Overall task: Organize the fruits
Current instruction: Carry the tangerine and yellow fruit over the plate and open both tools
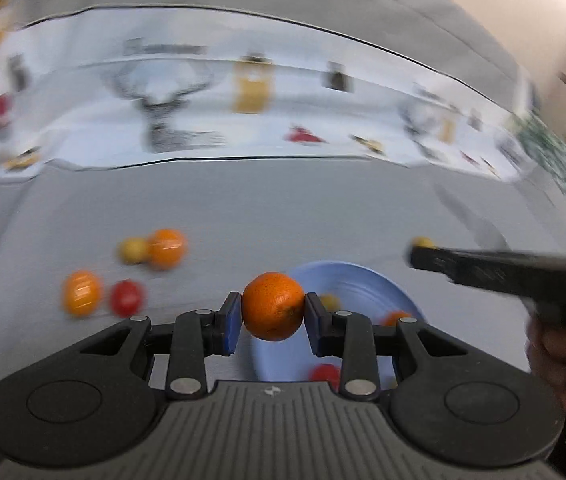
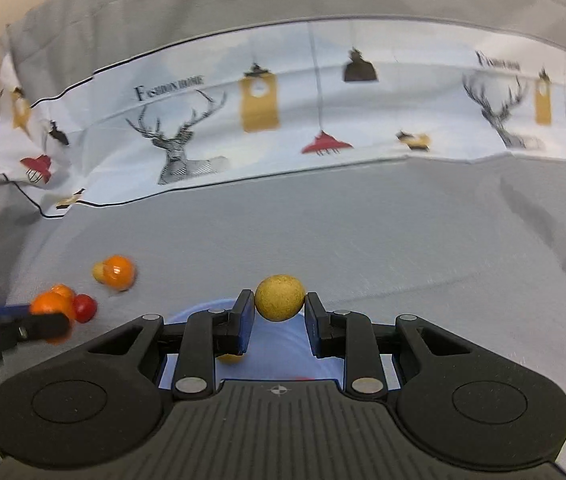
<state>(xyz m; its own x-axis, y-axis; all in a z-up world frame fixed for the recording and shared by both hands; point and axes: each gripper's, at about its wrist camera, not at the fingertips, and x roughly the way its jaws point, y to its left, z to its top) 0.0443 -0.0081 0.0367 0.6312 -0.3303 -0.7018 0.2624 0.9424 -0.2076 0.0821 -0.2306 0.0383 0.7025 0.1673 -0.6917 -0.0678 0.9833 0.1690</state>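
**Both grippers loaded above the plate**

Grey cloth (image 1: 243, 208) carries the blue plate (image 1: 363, 284). Left gripper (image 1: 273, 308) clamps an orange (image 1: 273, 306); right gripper (image 2: 279, 312) clamps a yellow fruit (image 2: 279, 298). Plate lies directly below and just behind both held fruits; release requires lowering.

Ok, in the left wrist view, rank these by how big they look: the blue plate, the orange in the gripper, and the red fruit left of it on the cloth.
1. Blue plate, partly hidden by the gripper.
2. Held orange, though it is nearest the camera, so it looks bigger.
3. Red fruit, blurred but clearly smallest.
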